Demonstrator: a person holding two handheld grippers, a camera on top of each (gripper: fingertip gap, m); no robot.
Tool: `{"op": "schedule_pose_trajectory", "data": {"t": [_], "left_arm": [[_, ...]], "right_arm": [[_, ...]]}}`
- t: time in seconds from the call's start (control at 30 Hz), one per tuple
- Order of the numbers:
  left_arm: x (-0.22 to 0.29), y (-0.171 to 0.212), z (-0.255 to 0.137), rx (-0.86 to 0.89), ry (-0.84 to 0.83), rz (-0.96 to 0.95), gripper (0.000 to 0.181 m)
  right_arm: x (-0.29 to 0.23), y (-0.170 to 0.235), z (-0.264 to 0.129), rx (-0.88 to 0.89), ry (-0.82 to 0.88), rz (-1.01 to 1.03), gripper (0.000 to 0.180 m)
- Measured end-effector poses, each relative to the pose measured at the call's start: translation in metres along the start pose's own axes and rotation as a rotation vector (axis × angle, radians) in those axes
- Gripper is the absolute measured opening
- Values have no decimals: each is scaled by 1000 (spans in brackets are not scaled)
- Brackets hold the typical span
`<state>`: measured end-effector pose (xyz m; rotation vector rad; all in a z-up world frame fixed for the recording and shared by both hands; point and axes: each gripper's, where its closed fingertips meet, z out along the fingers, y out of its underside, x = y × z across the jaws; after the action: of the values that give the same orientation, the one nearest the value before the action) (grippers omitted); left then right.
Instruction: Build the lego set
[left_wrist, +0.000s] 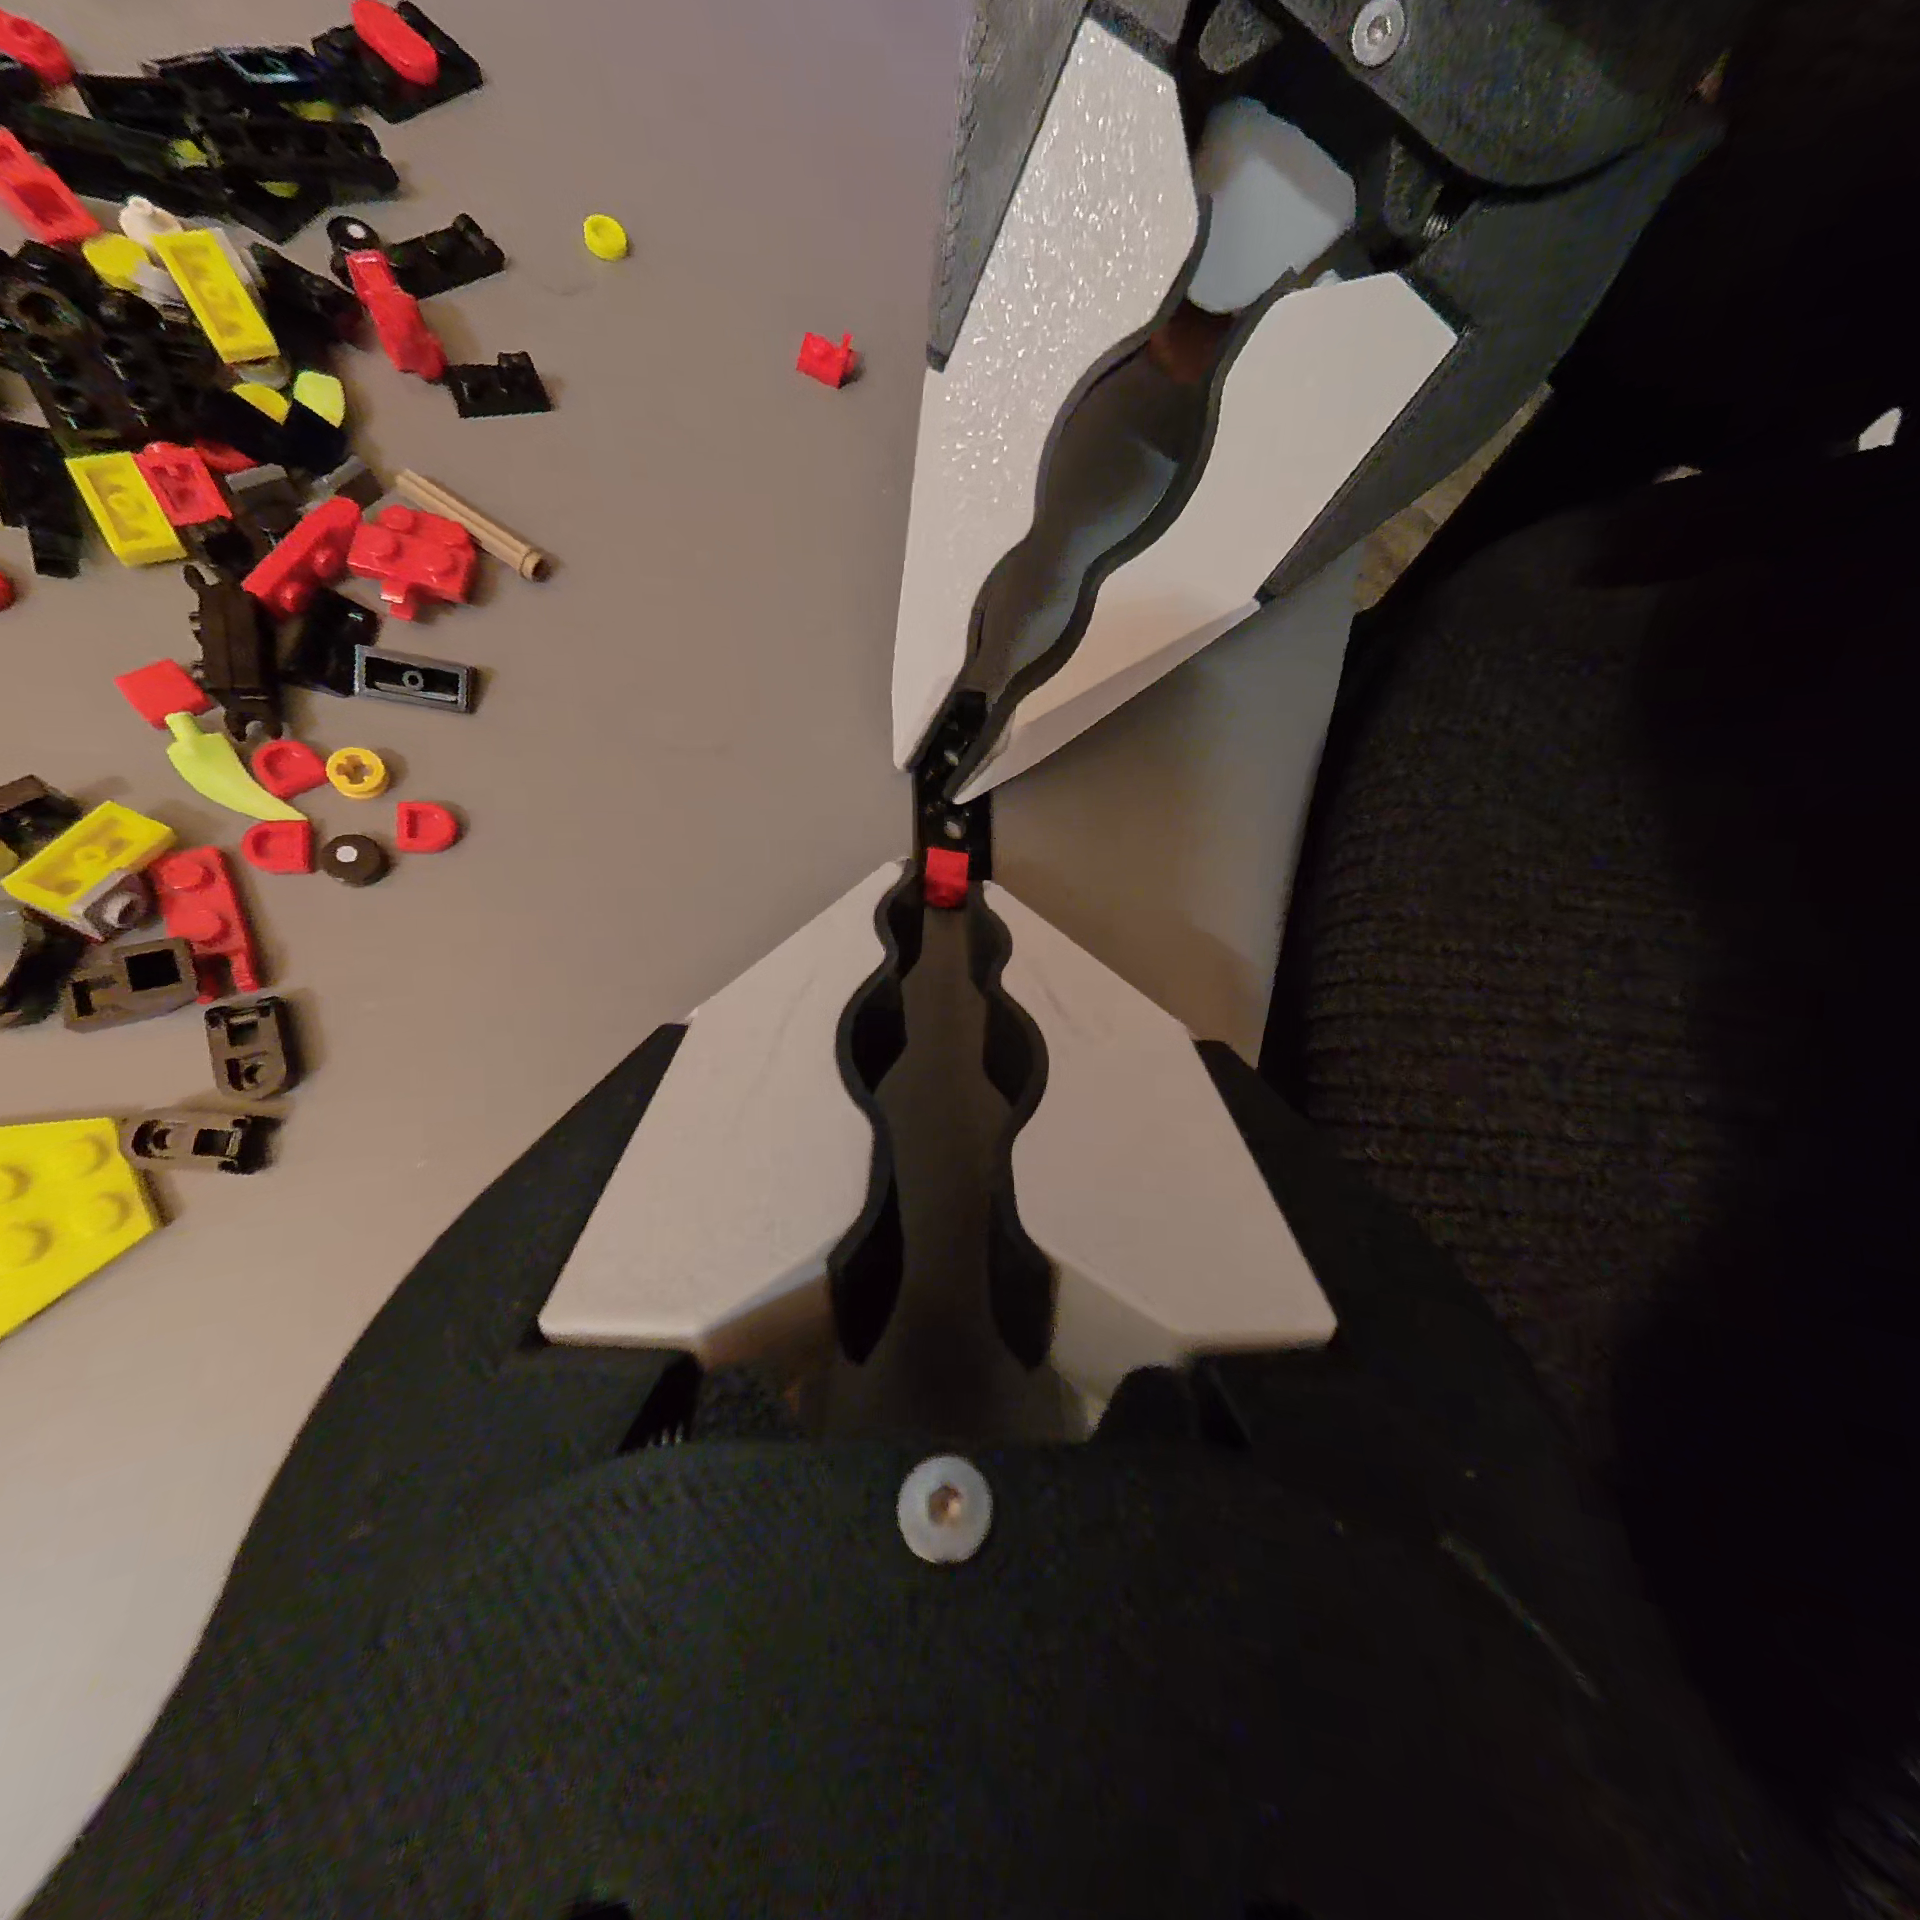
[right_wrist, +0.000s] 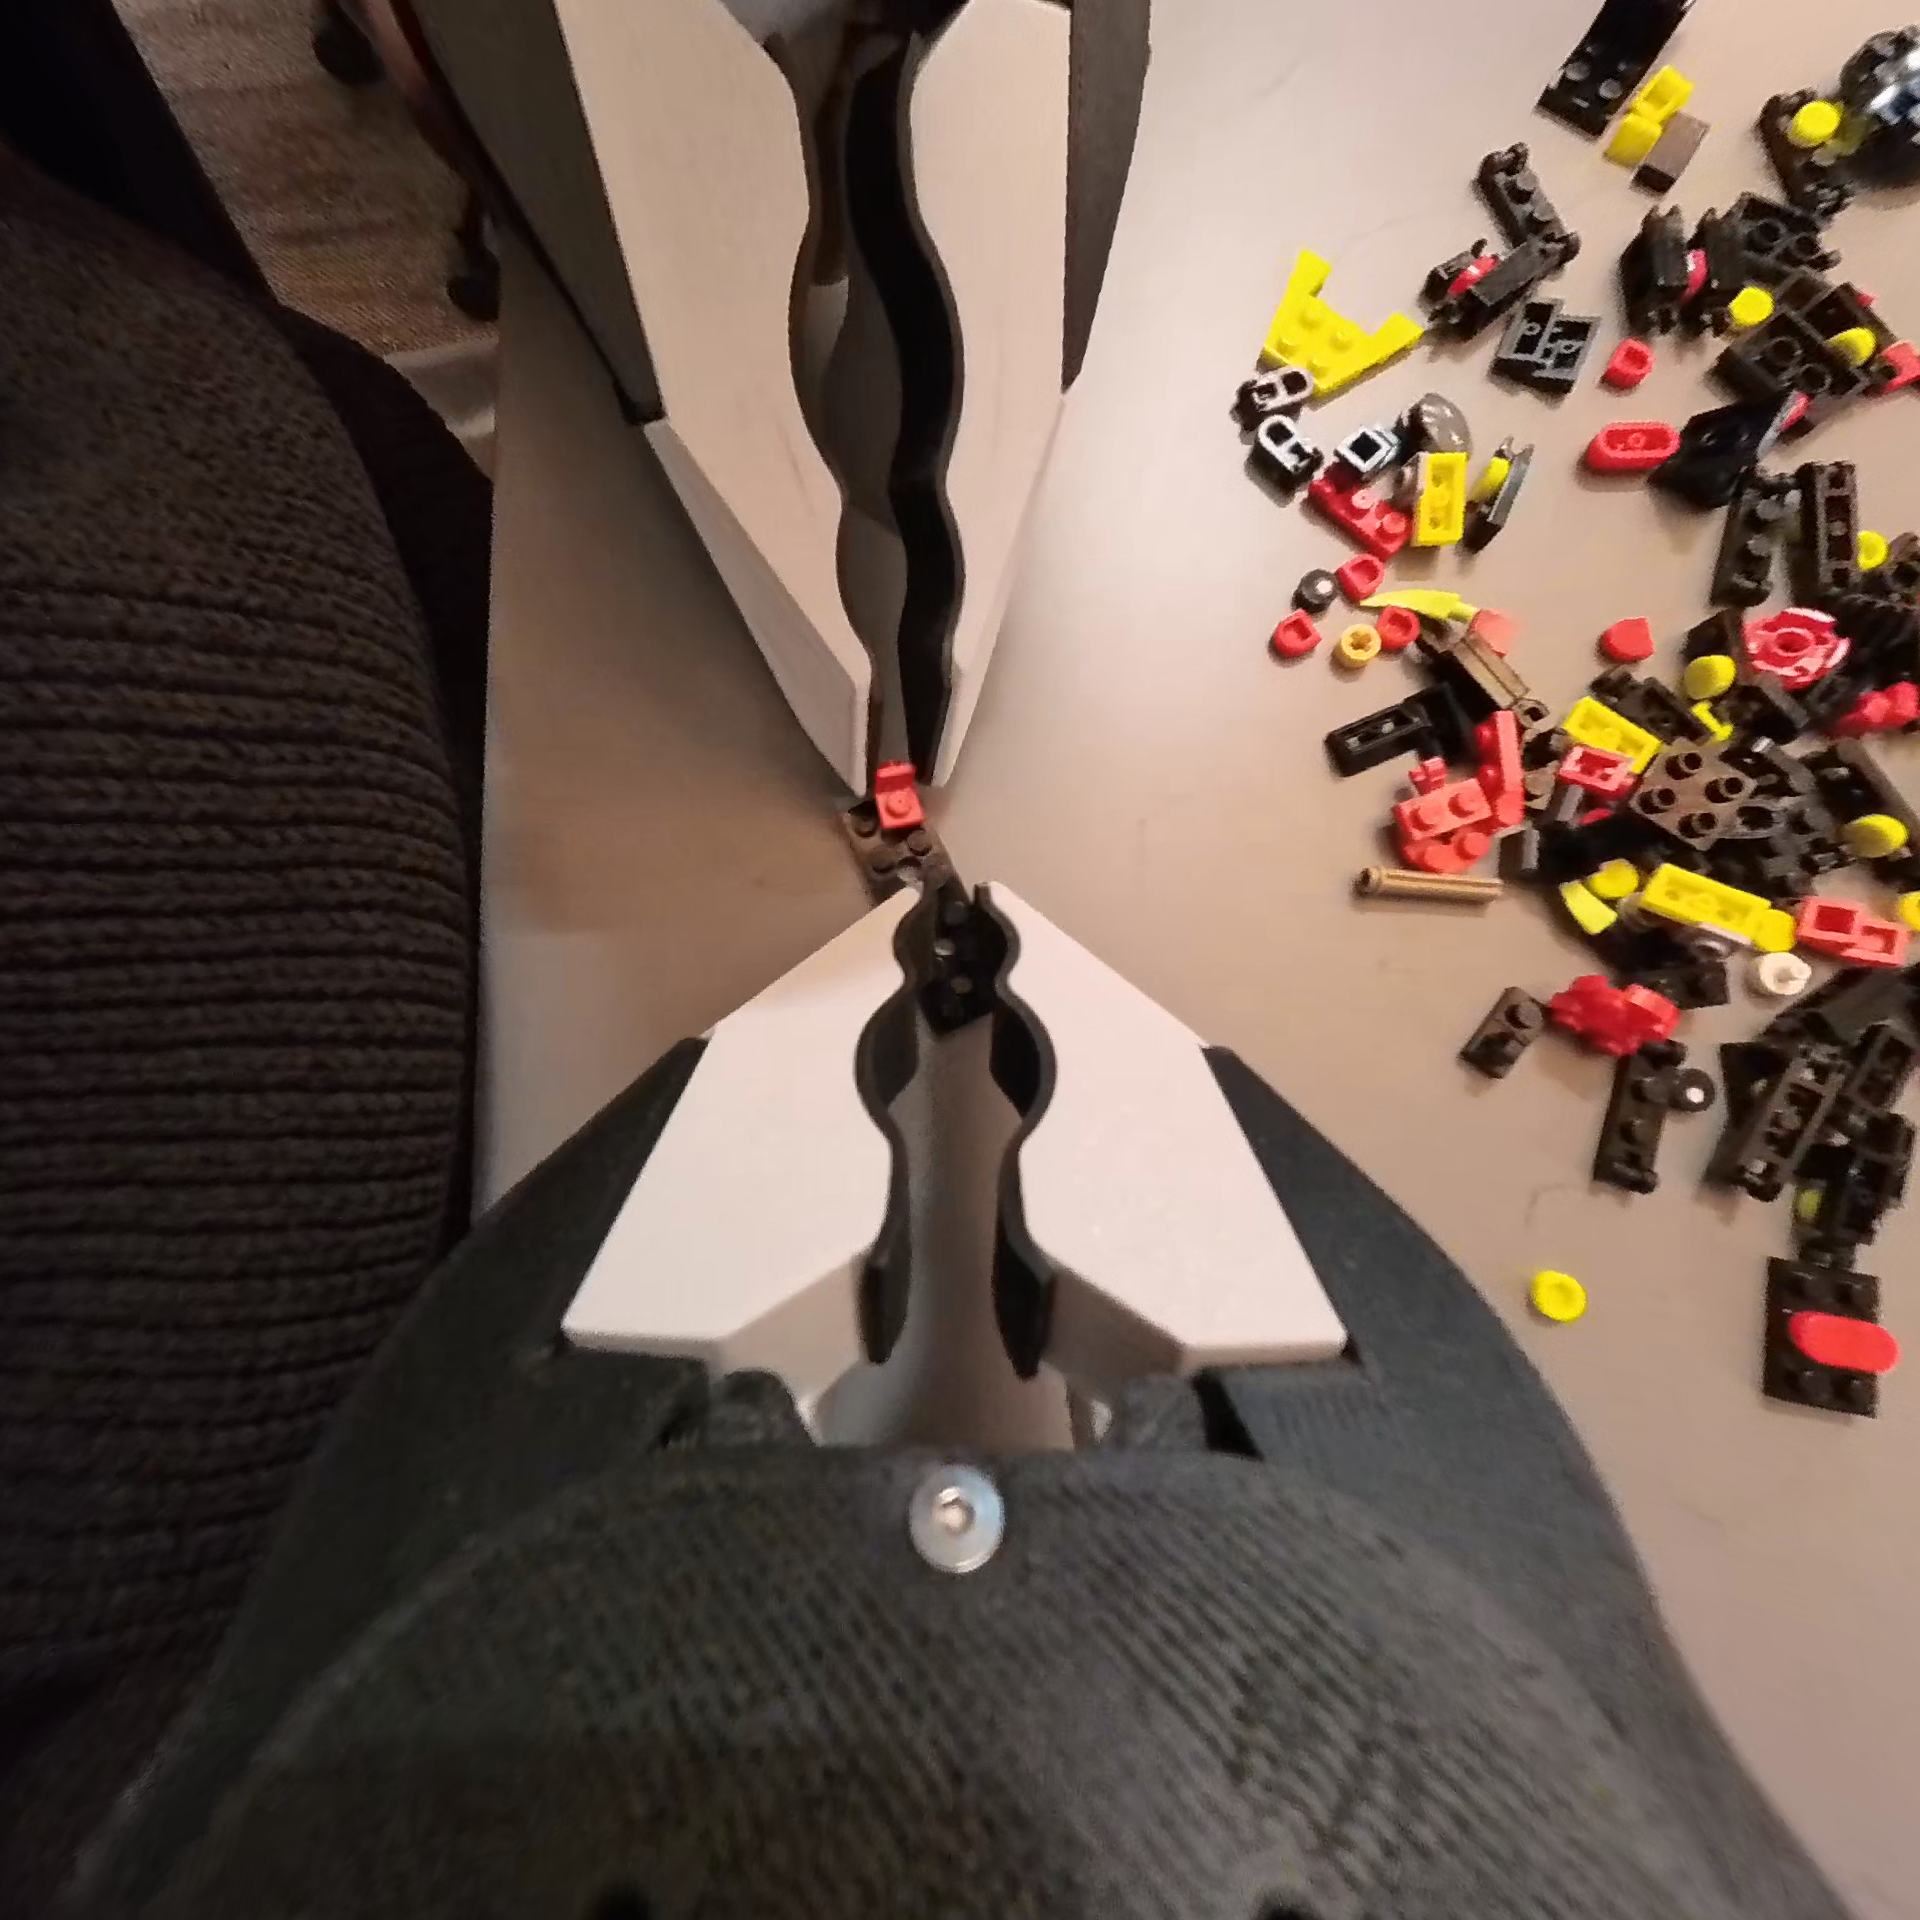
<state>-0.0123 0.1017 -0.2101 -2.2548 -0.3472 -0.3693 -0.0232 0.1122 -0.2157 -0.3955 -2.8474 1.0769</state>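
The build looks to be in its early stages. The left tongs (left_wrist: 943, 902) are clenched on a small red brick (left_wrist: 945, 876), and the right tongs (right_wrist: 943, 902) are clenched on one end of a narrow black plate (right_wrist: 951, 961). The two pairs of tongs meet tip to tip just above the table (left_wrist: 727, 623), close to its near edge, beside a person's dark knitted sleeve (right_wrist: 208, 779). The red brick sits on the far end of the black plate, touching it; whether its studs are fully seated cannot be told from either view.

That small black-and-red assembly is all that appears joined at the tongs. Nearly everything else is left to do: a broad scatter of loose red, yellow and black pieces (right_wrist: 1662, 727) lies toward the table's middle, well apart from the tongs. Among them are a tan axle (right_wrist: 1429, 885), a yellow wedge plate (right_wrist: 1325, 322), a stray yellow round stud (left_wrist: 605, 236) and another small red piece (left_wrist: 828, 358) lying alone.
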Motion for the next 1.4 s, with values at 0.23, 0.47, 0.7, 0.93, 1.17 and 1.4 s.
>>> {"op": "schedule_pose_trajectory", "data": {"t": [0.23,0.47,0.7,0.93,1.17,1.4], "left_arm": [[-4,0,1,-2,-28,4,5],[-4,2,1,-14,-49,24,5],[-4,1,2,-17,-55,23,5],[-4,1,2,-19,-70,36,5],[-3,1,3,-25,-82,52,5],[-3,1,4,-28,-98,62,5]], "right_arm": [[2,1,0,14,-23,45,5],[4,1,-1,21,-39,85,5],[5,1,-1,28,-52,110,5],[6,-1,0,38,-46,127,5],[0,-21,1,129,-97,209,19],[7,-9,5,63,-42,197,14]]}}
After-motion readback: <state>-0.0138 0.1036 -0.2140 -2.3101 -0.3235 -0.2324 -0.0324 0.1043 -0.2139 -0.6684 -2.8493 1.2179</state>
